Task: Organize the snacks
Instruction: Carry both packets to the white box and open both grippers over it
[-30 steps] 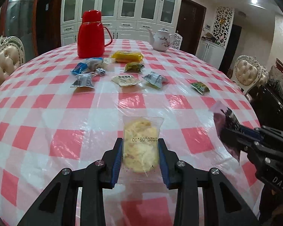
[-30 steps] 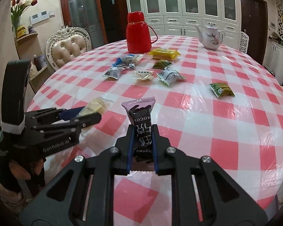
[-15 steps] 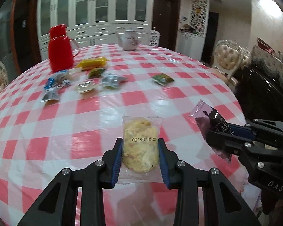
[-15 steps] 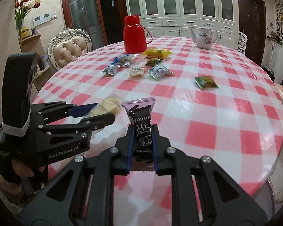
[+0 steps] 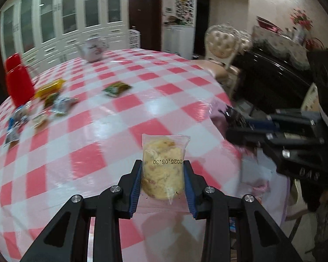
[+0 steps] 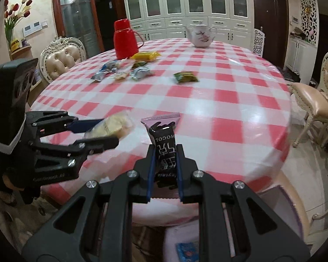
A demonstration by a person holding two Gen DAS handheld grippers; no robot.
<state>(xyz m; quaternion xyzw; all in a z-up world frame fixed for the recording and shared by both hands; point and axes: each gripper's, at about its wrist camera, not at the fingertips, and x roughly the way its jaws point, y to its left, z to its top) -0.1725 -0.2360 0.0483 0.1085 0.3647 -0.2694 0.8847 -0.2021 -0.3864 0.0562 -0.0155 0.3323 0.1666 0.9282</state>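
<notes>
Both grippers have swung toward the table's right edge, so the snack cluster now sits at ten o'clock. The left gripper (image 5: 162,180) clamps one clear cookie packet (image 5: 164,166); the right gripper (image 6: 165,166) pinches one dark chocolate bar (image 6: 164,144). One red thermos (image 6: 125,39), one teapot (image 6: 200,35) and one green packet (image 6: 185,76) stand on the red-checked tablecloth (image 6: 218,100), white cabinets behind.

By flask (image 6: 125,40): seven snack packs (image 6: 140,73) on table (image 6: 229,100). One teapot (image 6: 200,35). My grippers: two, one pack each – cookie (image 5: 163,170), chocolate (image 6: 164,146).
</notes>
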